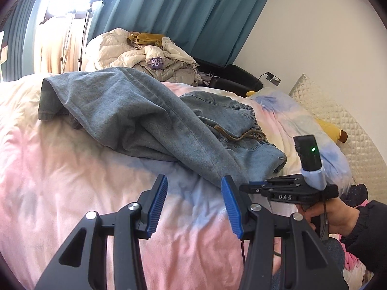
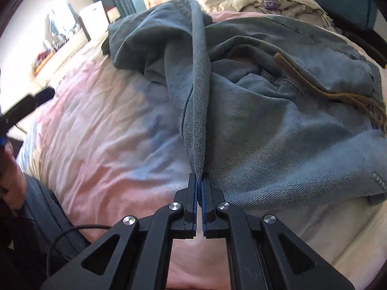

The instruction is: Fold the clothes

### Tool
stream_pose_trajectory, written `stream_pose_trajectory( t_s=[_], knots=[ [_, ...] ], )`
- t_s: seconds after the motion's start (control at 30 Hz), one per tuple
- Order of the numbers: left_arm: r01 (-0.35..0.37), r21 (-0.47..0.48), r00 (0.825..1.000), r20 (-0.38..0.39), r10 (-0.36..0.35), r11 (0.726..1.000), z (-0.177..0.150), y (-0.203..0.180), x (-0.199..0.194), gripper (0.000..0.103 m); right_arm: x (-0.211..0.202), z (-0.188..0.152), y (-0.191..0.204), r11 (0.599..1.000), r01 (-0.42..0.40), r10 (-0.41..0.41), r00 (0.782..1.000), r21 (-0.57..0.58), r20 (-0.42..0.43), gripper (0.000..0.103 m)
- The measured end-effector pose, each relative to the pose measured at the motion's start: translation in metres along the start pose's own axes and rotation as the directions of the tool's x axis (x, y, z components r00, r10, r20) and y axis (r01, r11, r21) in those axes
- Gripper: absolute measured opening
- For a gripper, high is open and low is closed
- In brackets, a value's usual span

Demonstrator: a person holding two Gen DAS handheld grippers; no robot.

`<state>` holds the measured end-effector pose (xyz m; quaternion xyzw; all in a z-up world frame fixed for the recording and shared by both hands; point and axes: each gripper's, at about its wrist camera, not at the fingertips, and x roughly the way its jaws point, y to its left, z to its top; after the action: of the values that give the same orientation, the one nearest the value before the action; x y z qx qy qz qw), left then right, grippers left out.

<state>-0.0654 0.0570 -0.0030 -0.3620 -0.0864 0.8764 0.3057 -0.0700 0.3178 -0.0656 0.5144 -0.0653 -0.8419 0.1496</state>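
A pair of blue jeans (image 1: 135, 118) lies crumpled across a bed covered by a pink, white and blue bedspread (image 1: 60, 169), with one leg stretched toward the far side and the waist end bunched nearer the pillows. A brown drawstring (image 2: 321, 89) trails over the folds near the waistband. The right gripper (image 2: 199, 186) has its jaws pressed together on a narrow ridge of the denim, which rises from the blue pads in a tight upright pleat running away from the camera over the rest of the garment. From the left wrist view, the same gripper (image 1: 244, 188) shows from the side, held low at the near edge of the jeans in the person's right hand (image 1: 338, 217), with a small black box (image 1: 308, 152) on top showing a green light. The left gripper (image 1: 194, 188) hovers above bare bedspread just beside the near hem of the jeans, its jaws spread wide and nothing between the blue pads (image 1: 158, 205). A thin black cable (image 2: 70, 236) curls near the bed's edge in the right wrist view. Beyond the jeans, a heap of cream quilted clothes (image 1: 150, 55) with a mustard piece on top sits at the far side of the bed, in front of teal curtains (image 1: 188, 9). To the right, a textured cream pillow (image 1: 343, 130) leans by the white wall, with a yellow plush toy (image 1: 331, 130) lying against it.
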Motion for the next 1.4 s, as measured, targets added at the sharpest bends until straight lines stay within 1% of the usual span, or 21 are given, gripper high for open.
stream_pose_trajectory(
  t_s=[0.1,0.17,0.23,0.3,0.33,0.37,0.43,0.5,0.57,0.63,0.67,0.73,0.83,0.93,1.0,1.07,1.17,1.23,1.3,1.33,1.4],
  knots=[
    [-0.004,-0.017,1.0,-0.009,0.003,1.0,-0.001,0.0,0.0,0.048,-0.025,-0.002,-0.034,0.96,-0.091,0.054,0.988,0.265,0.144,0.017],
    [-0.002,-0.029,1.0,-0.012,0.002,1.0,-0.003,0.001,0.001,0.048,-0.047,-0.012,-0.06,0.888,-0.175,0.062,0.962,0.426,0.266,0.022],
    [-0.001,-0.048,1.0,-0.021,0.0,0.999,-0.004,0.002,0.002,0.048,-0.075,-0.027,-0.083,0.804,-0.196,-0.029,0.93,0.561,0.367,0.026],
    [0.011,-0.071,1.0,-0.028,-0.013,0.997,-0.007,0.004,0.002,0.048,-0.097,-0.048,-0.105,0.695,-0.205,-0.155,0.893,0.689,0.422,0.036],
    [0.016,-0.085,0.999,-0.031,-0.019,0.996,-0.008,0.006,0.002,0.048,-0.106,-0.058,-0.117,0.638,-0.213,-0.208,0.877,0.74,0.433,0.036],
    [0.02,-0.099,0.999,-0.034,-0.024,0.995,-0.01,0.008,0.001,0.048,-0.116,-0.07,-0.13,0.578,-0.238,-0.25,0.859,0.781,0.448,0.036],
    [0.036,-0.133,0.998,-0.038,-0.041,0.99,-0.012,0.012,0.001,0.048,-0.123,-0.1,-0.152,0.428,-0.342,-0.301,0.819,0.836,0.489,0.046],
    [0.048,-0.167,0.997,-0.043,-0.056,0.985,-0.012,0.017,0.002,0.048,-0.115,-0.126,-0.173,0.267,-0.438,-0.307,0.806,0.858,0.507,0.059],
    [0.048,-0.186,0.997,-0.044,-0.057,0.981,-0.012,0.019,0.003,0.048,-0.1,-0.147,-0.191,0.12,-0.523,-0.281,0.797,0.844,0.534,0.059],
    [0.044,-0.198,0.998,-0.043,-0.054,0.979,-0.011,0.022,0.005,0.048,-0.086,-0.159,-0.205,0.02,-0.592,-0.258,0.776,0.806,0.576,0.059],
    [0.043,-0.206,0.998,-0.043,-0.053,0.978,-0.012,0.024,0.006,0.048,-0.081,-0.158,-0.209,-0.005,-0.616,-0.252,0.763,0.788,0.595,0.062],
    [0.049,-0.231,0.997,-0.05,-0.062,0.972,-0.012,0.028,0.01,0.048,-0.075,-0.15,-0.214,-0.005,-0.645,-0.243,0.742,0.764,0.624,0.067],
    [0.065,-0.274,0.995,-0.06,-0.085,0.96,-0.011,0.037,0.017,0.048,-0.069,-0.132,-0.224,0.037,-0.652,-0.243,0.729,0.757,0.64,0.07],
    [0.06,-0.292,0.994,-0.071,-0.084,0.955,-0.01,0.042,0.024,0.048,-0.058,-0.122,-0.239,0.04,-0.602,-0.255,0.765,0.797,0.591,0.07],
    [0.048,-0.292,0.994,-0.077,-0.074,0.955,-0.011,0.043,0.026,0.048,-0.053,-0.12,-0.248,0.03,-0.593,-0.287,0.766,0.805,0.575,0.064],
    [0.042,-0.299,0.994,-0.081,-0.069,0.953,-0.011,0.046,0.027,0.048,-0.059,-0.109,-0.25,0.089,-0.55,-0.32,0.774,0.83,0.547,0.051],
    [0.036,-0.311,0.994,-0.084,-0.065,0.95,-0.012,0.05,0.028,0.048,-0.074,-0.09,-0.244,0.221,-0.408,-0.393,0.794,0.886,0.463,0.018],
    [0.032,-0.304,0.995,-0.081,-0.059,0.952,-0.012,0.051,0.027,0.048,-0.093,-0.075,-0.232,0.327,-0.316,-0.454,0.774,0.89,0.442,0.013],
    [0.029,-0.297,0.996,-0.076,-0.054,0.954,-0.012,0.051,0.026,0.048,-0.114,-0.06,-0.218,0.415,-0.219,-0.523,0.737,0.883,0.429,0.01],
    [0.028,-0.294,0.996,-0.073,-0.052,0.955,-0.012,0.052,0.024,0.048,-0.123,-0.054,-0.213,0.442,-0.175,-0.555,0.717,0.88,0.422,0.009],
    [0.026,-0.288,0.997,-0.068,-0.047,0.957,-0.013,0.052,0.022,0.048,-0.134,-0.052,-0.21,0.453,-0.132,-0.602,0.684,0.882,0.412,0.009]
  ],
)
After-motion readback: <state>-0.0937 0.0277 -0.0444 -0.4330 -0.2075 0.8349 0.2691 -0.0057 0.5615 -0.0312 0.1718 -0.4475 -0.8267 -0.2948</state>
